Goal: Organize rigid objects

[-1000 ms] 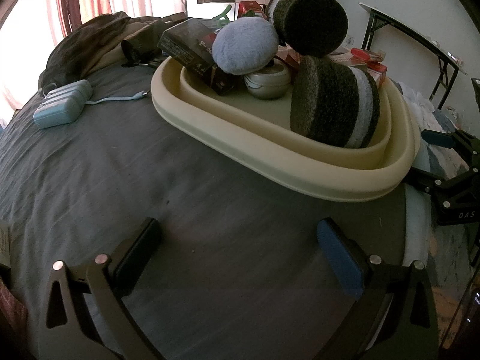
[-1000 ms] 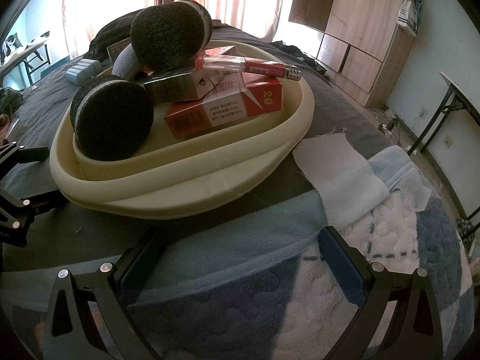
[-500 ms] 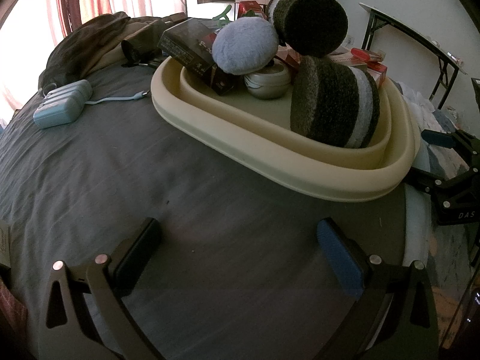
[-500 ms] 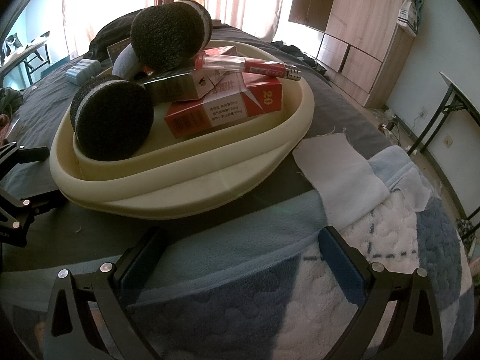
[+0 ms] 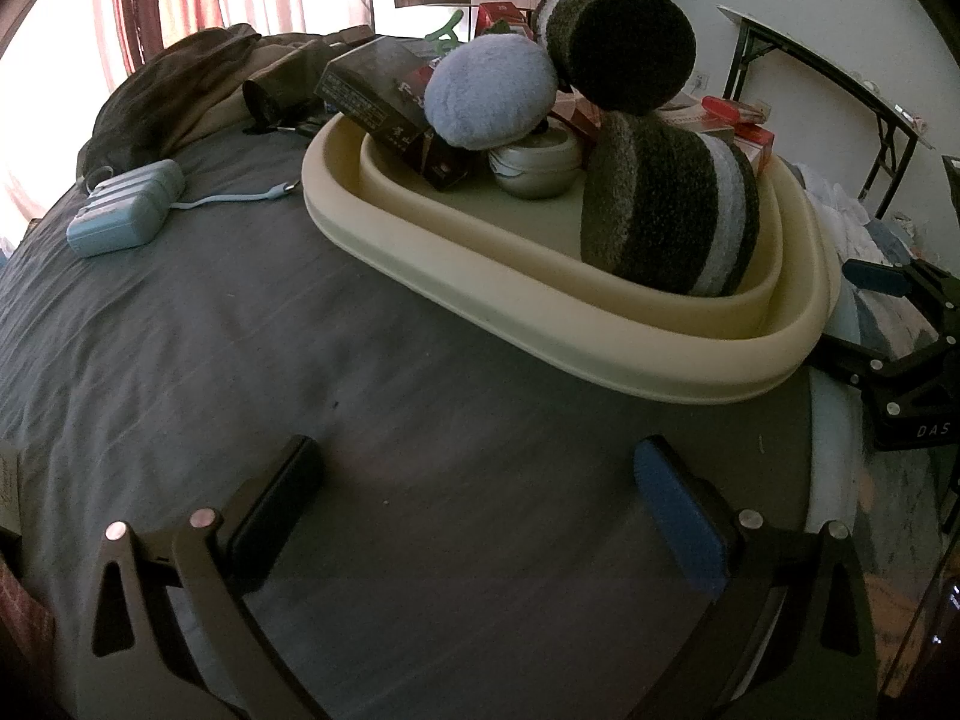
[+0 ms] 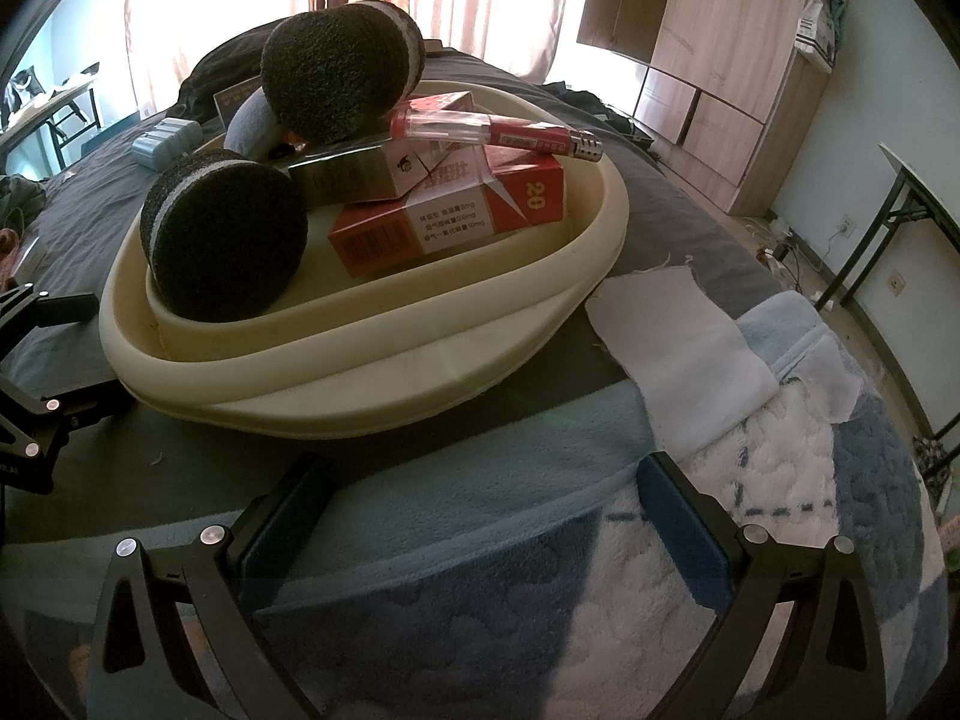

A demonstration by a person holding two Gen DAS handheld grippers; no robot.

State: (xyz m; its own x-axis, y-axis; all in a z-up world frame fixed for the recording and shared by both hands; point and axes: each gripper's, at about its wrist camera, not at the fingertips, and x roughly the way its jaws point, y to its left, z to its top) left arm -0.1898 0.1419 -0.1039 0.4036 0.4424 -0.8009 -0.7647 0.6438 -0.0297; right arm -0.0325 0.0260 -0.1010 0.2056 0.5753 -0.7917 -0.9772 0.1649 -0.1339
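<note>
Left gripper (image 5: 474, 504): jaws spread wide, empty, over the grey bedsheet (image 5: 240, 330).
Right gripper (image 6: 480, 516): jaws wide apart, gripping nothing, above the blue blanket (image 6: 480, 570).
Cream tray (image 6: 372, 372): on the bed ahead, holding red cartons (image 6: 456, 216), a lighter (image 6: 498, 132), dark sponges (image 6: 225, 240).

red carton (image 6: 480, 216): "20" | right gripper (image 5: 918, 414) frame: "DAS" | rest illegible
</note>
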